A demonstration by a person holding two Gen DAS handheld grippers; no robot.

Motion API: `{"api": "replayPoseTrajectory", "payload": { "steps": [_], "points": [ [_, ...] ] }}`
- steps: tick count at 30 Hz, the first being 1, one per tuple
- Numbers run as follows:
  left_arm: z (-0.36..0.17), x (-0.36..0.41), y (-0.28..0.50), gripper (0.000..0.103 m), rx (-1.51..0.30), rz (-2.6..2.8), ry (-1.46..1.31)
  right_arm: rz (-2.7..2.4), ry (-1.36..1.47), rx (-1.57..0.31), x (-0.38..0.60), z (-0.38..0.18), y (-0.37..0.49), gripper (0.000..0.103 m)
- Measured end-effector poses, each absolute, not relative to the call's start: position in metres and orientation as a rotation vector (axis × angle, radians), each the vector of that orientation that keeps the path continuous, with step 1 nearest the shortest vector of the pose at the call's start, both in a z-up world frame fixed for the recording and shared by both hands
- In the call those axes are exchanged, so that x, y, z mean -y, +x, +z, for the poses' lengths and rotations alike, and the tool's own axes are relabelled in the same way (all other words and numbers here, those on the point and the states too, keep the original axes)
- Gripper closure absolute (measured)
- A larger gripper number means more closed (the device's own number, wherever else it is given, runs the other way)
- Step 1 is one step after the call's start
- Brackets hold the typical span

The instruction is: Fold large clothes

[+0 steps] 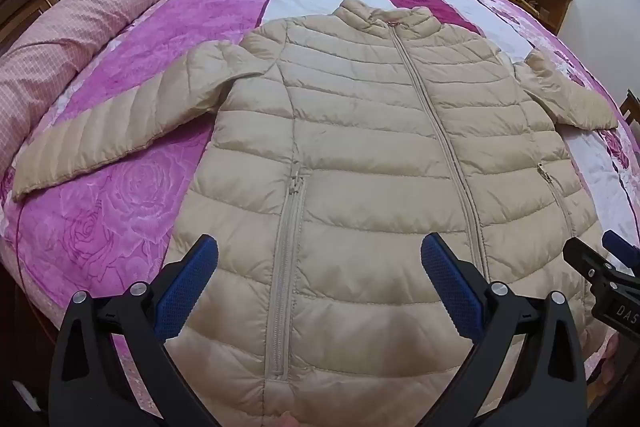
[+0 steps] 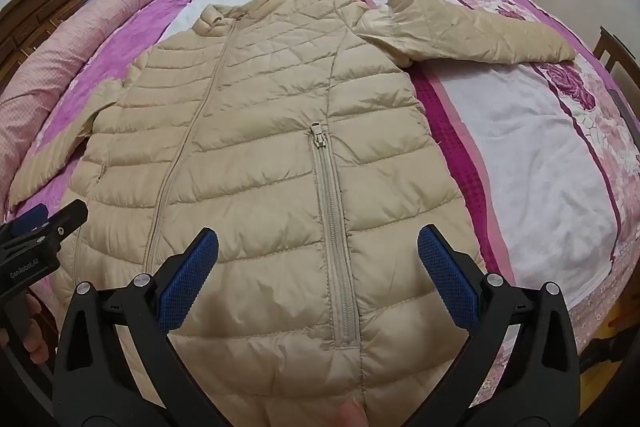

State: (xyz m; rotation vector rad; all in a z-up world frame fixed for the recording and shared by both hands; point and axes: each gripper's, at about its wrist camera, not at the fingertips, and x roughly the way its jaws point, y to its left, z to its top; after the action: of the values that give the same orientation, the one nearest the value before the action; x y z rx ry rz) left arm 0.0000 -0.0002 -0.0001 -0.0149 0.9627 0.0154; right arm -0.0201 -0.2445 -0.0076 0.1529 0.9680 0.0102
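Left wrist view has the beige puffer jacket [image 1: 360,155] flat on the bed [image 1: 132,211], unfolded, both the left gripper [image 1: 319,281] and right gripper [image 2: 318,277] wide and empty; next, probably grasp a sleeve

Between the jaws of the left gripper [image 1: 319,275] and of the right gripper [image 2: 318,271] lies only the flat jacket [image 1: 360,155], with nothing standing up. Left of the left jaws, the bedspread [image 1: 100,219] is bare until the rolled quilt [image 1: 72,27]. Right of the right jaws, bare bedspread continues to the bed edge.
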Motion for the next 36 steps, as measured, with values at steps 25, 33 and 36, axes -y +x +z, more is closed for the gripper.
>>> {"api": "replayPoseTrajectory", "payload": {
  "steps": [25,33,36],
  "points": [
    [0.0001,-0.0072,0.0009,0.005,-0.968,0.034,-0.015,0.012,0.15,-0.962,0.2454,-0.0049,-0.0209,0.003],
    [-0.0016,-0.0053,0.0011,0.005,-0.968,0.031,-0.012,0.012,0.148,-0.959,0.2459,-0.005,-0.021,0.003],
    [-0.0008,-0.0066,0.0002,0.005,-0.967,0.031,-0.012,0.012,0.148,-0.958,0.246,-0.0054,-0.0211,0.003]
  ]
}}
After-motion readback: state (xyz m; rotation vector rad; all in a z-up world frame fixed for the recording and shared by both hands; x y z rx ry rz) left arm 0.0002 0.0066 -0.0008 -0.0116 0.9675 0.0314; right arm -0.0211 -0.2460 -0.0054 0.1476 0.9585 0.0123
